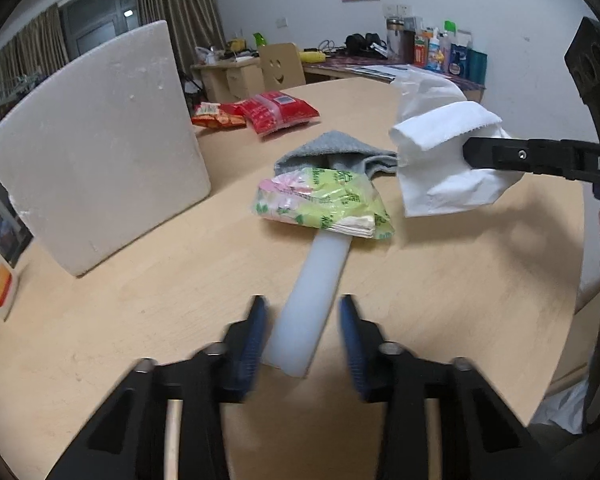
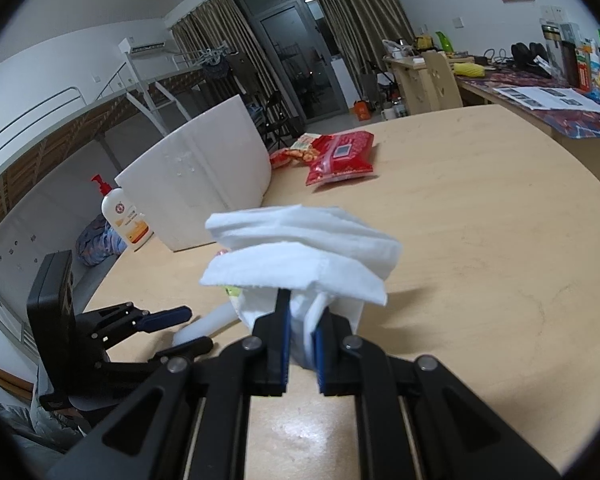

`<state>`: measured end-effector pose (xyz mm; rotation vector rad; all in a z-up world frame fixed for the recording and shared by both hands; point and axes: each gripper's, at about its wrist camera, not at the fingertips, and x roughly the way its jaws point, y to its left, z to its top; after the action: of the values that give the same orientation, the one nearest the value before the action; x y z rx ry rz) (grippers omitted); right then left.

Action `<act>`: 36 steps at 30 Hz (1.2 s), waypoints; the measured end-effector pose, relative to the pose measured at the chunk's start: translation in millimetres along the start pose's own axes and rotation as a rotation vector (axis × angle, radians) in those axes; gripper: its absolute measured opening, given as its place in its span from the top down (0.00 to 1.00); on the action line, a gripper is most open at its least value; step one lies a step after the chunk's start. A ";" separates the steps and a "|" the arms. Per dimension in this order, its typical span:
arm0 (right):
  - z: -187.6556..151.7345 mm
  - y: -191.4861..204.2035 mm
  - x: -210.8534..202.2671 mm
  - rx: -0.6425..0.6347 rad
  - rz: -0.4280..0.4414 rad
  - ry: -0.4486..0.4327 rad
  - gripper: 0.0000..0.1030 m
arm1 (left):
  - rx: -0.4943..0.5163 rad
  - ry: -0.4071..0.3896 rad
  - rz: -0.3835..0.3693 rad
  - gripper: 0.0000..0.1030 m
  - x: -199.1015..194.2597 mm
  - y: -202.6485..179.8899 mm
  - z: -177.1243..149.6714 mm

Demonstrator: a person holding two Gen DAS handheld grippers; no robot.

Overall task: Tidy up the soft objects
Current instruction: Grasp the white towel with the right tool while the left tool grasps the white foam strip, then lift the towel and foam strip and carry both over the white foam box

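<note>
The right hand-held gripper (image 2: pixel 302 330) pinches a folded white cloth (image 2: pixel 300 252) at its lower edge and holds it clear of the counter (image 2: pixel 480 240); in the left wrist view the cloth hangs at the right of the frame. The left hand-held gripper (image 1: pixel 303 344) points steeply down at the bottom centre of its view, its blue pads either side of a translucent white tube (image 1: pixel 312 300). The left pad looks to be touching it, while a gap shows at the right pad, so the tube is not yet clamped. The tube runs up the frame under a green tissue pack (image 1: pixel 324 204) and a grey cloth (image 1: pixel 336 152).

To grip well, centre the tube between the pads, then draw it out low and slowly so the pack and grey cloth do not drag. Keep the white cloth lifted.
</note>
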<state>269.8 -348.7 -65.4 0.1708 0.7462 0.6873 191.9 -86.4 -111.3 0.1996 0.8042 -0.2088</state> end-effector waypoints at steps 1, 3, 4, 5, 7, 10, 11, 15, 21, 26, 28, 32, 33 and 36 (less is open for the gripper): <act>0.0 0.6 -0.1 0.001 0.002 0.000 0.88 | -0.005 0.004 -0.008 0.71 0.2 0.3 0.2; -0.1 1.8 -0.3 0.001 0.004 -0.003 0.87 | -0.002 0.011 -0.010 0.76 -0.4 -1.0 0.6; -0.3 1.5 -1.7 0.000 0.004 -0.005 0.88 | 0.008 0.012 -0.002 0.78 -0.5 -2.3 0.7; -0.1 2.3 -2.3 -0.002 0.004 -0.006 0.88 | 0.013 0.014 -0.001 0.78 -0.5 -3.3 0.9; 0.1 3.9 -3.8 -0.008 0.003 -0.011 0.87 | 0.011 0.018 -0.003 0.82 0.2 -2.1 1.2; 0.4 5.3 -5.7 -0.010 0.006 -0.017 0.87 | -0.002 0.009 -0.007 0.87 -1.5 -0.2 1.4; 0.1 5.4 -6.5 -0.011 0.006 -0.018 0.87 | 0.002 -0.001 0.001 0.87 -4.0 -1.3 1.6; 0.2 7.3 -9.3 -0.012 0.007 -0.028 0.87 | 0.010 -0.015 0.008 0.87 -10.1 -3.1 1.0; 3.0 12.1 -14.0 -0.022 0.016 -0.046 0.87 | 0.005 -0.063 0.012 0.87 -31.0 -1.3 2.4; 5.3 19.7 -18.8 -0.040 0.023 -0.060 0.87 | 0.000 -0.120 0.010 0.87 -56.1 -0.4 4.5; 6.3 21.8 -20.7 -0.042 0.026 -0.066 0.87 | -0.001 -0.155 0.015 0.87 -68.8 -0.1 6.5; 7.8 27.8 -26.5 -0.055 0.027 -0.084 0.87 | -0.018 -0.222 0.023 0.87 -92.1 5.2 11.9; 8.1 29.1 -27.1 -0.058 0.026 -0.086 0.87 | -0.022 -0.233 0.022 0.87 -96.3 6.1 12.5; 8.2 32.8 -29.0 -0.068 0.025 -0.093 0.87 | -0.018 -0.252 0.024 0.87 -102.6 6.1 13.3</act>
<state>243.1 -340.9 -30.6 0.1490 0.6316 0.7227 133.4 -72.8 -26.8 0.1620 0.5535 -0.1994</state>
